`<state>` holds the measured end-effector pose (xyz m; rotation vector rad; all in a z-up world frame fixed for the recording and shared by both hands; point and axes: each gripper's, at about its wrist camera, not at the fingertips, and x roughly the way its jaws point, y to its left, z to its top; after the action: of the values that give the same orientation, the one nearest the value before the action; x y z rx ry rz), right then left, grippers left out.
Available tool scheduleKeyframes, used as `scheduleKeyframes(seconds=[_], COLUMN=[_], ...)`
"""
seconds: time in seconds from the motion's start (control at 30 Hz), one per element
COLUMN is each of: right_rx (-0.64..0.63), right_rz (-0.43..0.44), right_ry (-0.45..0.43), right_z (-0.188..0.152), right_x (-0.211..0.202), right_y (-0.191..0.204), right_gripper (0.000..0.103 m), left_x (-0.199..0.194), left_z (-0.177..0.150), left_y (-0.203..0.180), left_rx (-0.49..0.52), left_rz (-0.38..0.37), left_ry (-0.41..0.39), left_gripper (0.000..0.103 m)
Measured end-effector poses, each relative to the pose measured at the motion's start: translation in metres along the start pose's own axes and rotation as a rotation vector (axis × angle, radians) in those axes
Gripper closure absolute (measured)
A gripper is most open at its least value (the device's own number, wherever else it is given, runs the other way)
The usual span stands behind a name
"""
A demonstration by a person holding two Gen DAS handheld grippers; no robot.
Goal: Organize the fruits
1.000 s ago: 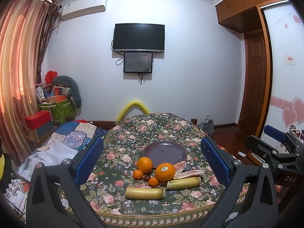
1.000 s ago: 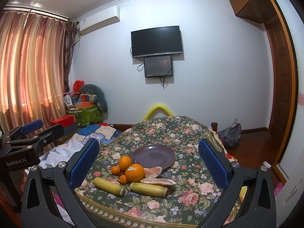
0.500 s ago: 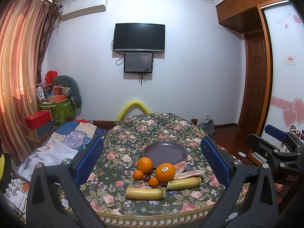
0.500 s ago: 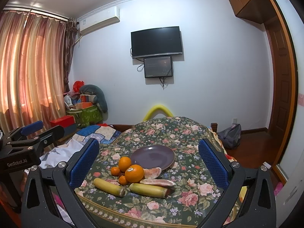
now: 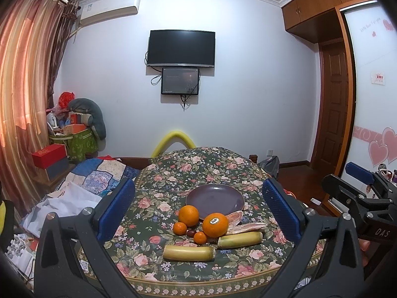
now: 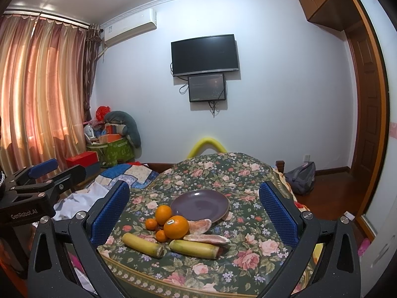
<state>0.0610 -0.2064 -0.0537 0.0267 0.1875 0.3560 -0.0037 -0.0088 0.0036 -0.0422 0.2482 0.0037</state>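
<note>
A dark purple plate (image 5: 215, 198) (image 6: 200, 202) sits empty on the floral table. In front of it lie a stickered large orange (image 5: 215, 224) (image 6: 176, 226), a second orange (image 5: 189, 215) (image 6: 163, 214), small mandarins (image 5: 179, 228), pink pomelo segments (image 5: 247, 228) (image 6: 206, 239) and two yellow-green sugarcane pieces (image 5: 189, 252) (image 5: 240, 239) (image 6: 142, 244) (image 6: 194, 249). My left gripper (image 5: 198, 209) and right gripper (image 6: 194, 211) are both open and empty, held back from the table's near edge, well short of the fruit.
The round table with the floral cloth (image 5: 198, 168) has its near edge just ahead. A bed with quilts (image 5: 99, 173) lies left. A wardrobe and door (image 5: 332, 99) stand right, a bag (image 6: 301, 177) on the floor beside the table.
Both views shift only slightly; the fruit and plate have not moved and both grippers stay open.
</note>
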Motion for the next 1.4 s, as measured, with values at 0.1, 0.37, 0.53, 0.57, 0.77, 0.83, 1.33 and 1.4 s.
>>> scheduleKeyframes(seconds=[0.1,0.37,0.53,0.57,0.77,0.83,1.33,1.4], right_rx=[0.003,0.004,-0.008,-0.016,-0.025,-0.014,-0.014,-0.027], right_rz=[0.002,0.004,0.017,0.017,0.035,0.039,0.140,0.150], right_ry=[0.001,0.010,0.047,0.057,0.154,0.199,0.406,0.425], right_z=[0.000,-0.001,-0.007,-0.009,-0.027,-0.035,-0.073,-0.077], right_x=[0.000,0.005,0.019,0.023,0.058,0.071,0.157,0.168], right_y=[0.000,-0.002,-0.005,-0.005,-0.016,-0.021,-0.016,-0.010], right_gripper=[0.000,0.000,0.000,0.000,0.001,0.007,0.026,0.026], left_x=[0.001,0.008,0.026,0.032,0.069,0.083,0.169,0.178], left_z=[0.000,-0.002,-0.007,-0.009,-0.021,-0.027,-0.079,-0.084], left_y=[0.000,0.002,0.008,0.009,0.016,0.018,0.044,0.052], left_rx=[0.000,0.001,0.003,0.007,0.013,0.012,0.033,0.022], left_rz=[0.003,0.001,0.005,0.011,-0.001,-0.015,0.003,0.002], left_ry=[0.000,0.018,0.054,0.064,0.155,0.190,0.397,0.419], left_gripper=[0.000,0.000,0.000,0.000,0.019,0.022,0.036,0.036])
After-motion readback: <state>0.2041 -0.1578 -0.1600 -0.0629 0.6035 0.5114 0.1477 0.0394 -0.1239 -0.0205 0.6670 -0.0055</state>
